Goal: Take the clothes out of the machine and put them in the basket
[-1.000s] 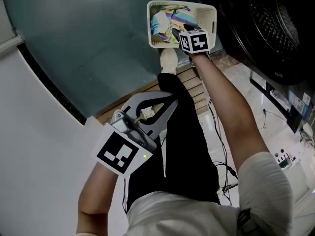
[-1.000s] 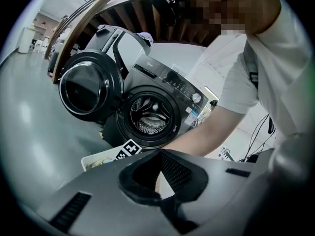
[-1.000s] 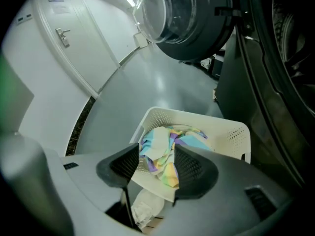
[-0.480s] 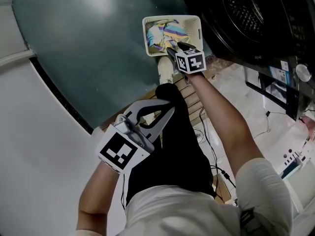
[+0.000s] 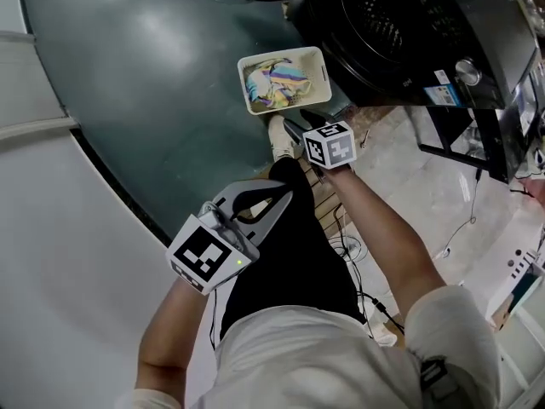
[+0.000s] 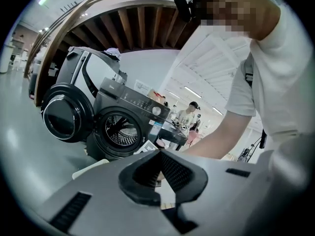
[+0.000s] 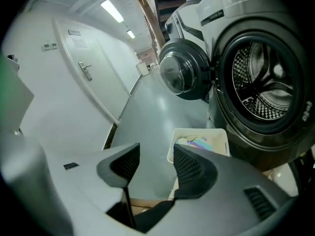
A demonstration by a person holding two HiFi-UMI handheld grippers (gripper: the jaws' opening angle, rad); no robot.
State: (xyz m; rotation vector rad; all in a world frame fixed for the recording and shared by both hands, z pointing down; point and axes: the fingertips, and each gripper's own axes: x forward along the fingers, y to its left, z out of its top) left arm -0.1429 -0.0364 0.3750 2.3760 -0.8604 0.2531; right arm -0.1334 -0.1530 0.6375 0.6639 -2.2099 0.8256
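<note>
A: Where are the clothes (image 5: 271, 83)?

B: In the basket (image 5: 318, 68), a bright, striped heap of yellow, blue and purple. The basket is pale with slotted walls. It stands on the grey-green floor (image 5: 145, 75) just in front of the washing machine (image 5: 387, 28), near the edge where the floor meets a wooden strip.

A: And the machine?

B: Its round door (image 7: 183, 75) is swung wide, and the perforated drum (image 7: 261, 85) shows through the opening.

A: What is the right gripper (image 7: 156, 154) doing?

B: It is above the near side of the basket and points down towards it. Its jaws stand about half apart with nothing between the ribbed pads. In the right gripper view the basket and floor show through the gap.

A: The left gripper (image 6: 159, 156)?

B: It is lower in the head view, over the person's dark trouser leg (image 5: 294, 254), well apart from the basket. The jaw tips meet, and no cloth is caught in them.

A: Anything beside the basket?

B: A light shoe (image 5: 278, 136) is just beside its near wall, though I cannot tell whether they touch.
</note>
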